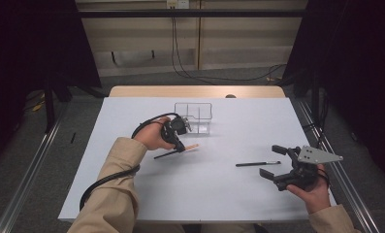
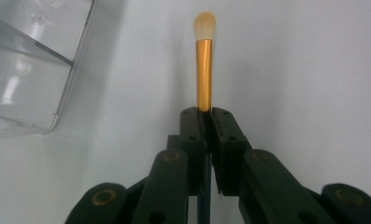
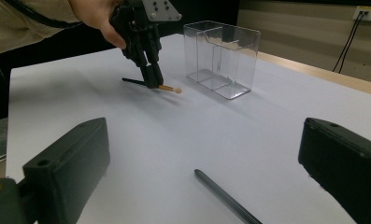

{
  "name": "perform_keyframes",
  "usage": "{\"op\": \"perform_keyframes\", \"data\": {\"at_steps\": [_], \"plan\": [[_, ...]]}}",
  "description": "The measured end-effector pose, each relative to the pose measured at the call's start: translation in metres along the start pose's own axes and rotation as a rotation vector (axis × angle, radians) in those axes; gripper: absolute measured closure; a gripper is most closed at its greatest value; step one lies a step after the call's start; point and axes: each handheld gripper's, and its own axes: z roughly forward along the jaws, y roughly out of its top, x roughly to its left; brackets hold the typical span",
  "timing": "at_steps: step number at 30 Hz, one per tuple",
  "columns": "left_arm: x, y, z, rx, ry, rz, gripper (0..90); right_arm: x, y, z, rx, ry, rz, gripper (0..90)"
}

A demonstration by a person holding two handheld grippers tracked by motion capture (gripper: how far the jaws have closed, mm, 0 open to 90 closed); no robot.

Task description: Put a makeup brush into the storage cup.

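Two hand-held grippers work over one white counter [image 1: 200, 189]. There are two slender tools and one clear plastic organiser [image 1: 195, 116].

The left hand-held gripper [image 2: 205, 122] is clamped on a makeup brush [image 2: 204, 74] with a gold metal ferrule and pale, soft bristles. Its dark handle runs back between the jaws and is mostly hidden. The brush lies low over the counter, at about 7 o'clock from the organiser.

The right hand-held gripper [image 1: 272, 161] has its jaws spread wide, holding nothing. A thin dark pen-like stick [image 1: 258, 164] lies flat at its 9 o'clock; in the right gripper view its near end is cut off.

The organiser is box-shaped with inner dividers; the compartment count is hard to make out.
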Motion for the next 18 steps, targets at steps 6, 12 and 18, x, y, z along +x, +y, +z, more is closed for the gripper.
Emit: {"op": "perform_keyframes", "data": {"at_steps": [6, 12, 18], "plan": [[0.0010, 0.0022, -0.0029, -0.038, -0.016, 0.002, 83.9, -0.0002, -0.0001, -0.0005, 0.001, -0.001, 0.001, 1.6], [0.0000, 0.0026, -0.0041, -0.100, -0.027, -0.022, 83.9, -0.0004, 0.0000, -0.0006, 0.001, -0.001, 0.000, 1.6], [0.0014, 0.0012, -0.0095, -0.181, -0.040, -0.042, 83.9, -0.0006, -0.0001, -0.0006, -0.001, -0.001, -0.001, 1.6]]}}
